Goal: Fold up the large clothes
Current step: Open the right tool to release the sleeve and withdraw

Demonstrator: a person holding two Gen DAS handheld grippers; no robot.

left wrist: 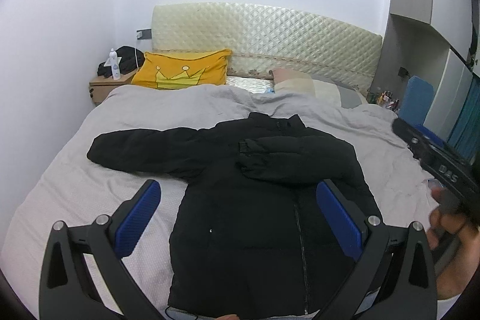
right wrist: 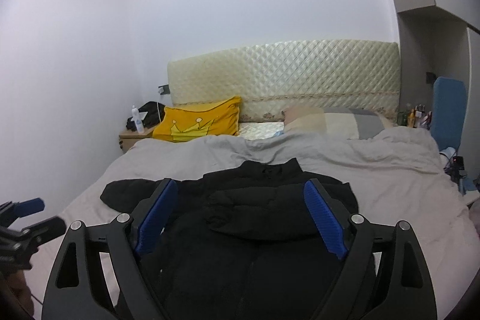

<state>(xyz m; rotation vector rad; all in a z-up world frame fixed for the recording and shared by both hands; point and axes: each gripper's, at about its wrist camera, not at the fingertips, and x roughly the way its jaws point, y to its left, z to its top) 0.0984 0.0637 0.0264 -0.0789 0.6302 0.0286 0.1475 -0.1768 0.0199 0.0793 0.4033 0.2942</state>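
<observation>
A black puffer jacket (left wrist: 255, 218) lies front up on the grey bedspread (left wrist: 60, 188), zip closed, collar toward the headboard. Its right sleeve (left wrist: 276, 161) is folded across the chest; its left sleeve (left wrist: 135, 152) stretches out to the left. My left gripper (left wrist: 237, 194) is open and empty, hovering over the jacket's lower body. My right gripper (right wrist: 240, 197) is open and empty above the jacket (right wrist: 255, 260), with the folded sleeve (right wrist: 264, 212) between its fingers in view. The right gripper's body shows at the right edge of the left wrist view.
A yellow crown pillow (left wrist: 183, 71) and a beige pillow (left wrist: 300, 83) lie by the quilted headboard (left wrist: 264, 32). A nightstand (left wrist: 105, 86) at far left holds a bottle and dark clothing. A blue chair (left wrist: 417, 101) and small bottles stand right of the bed.
</observation>
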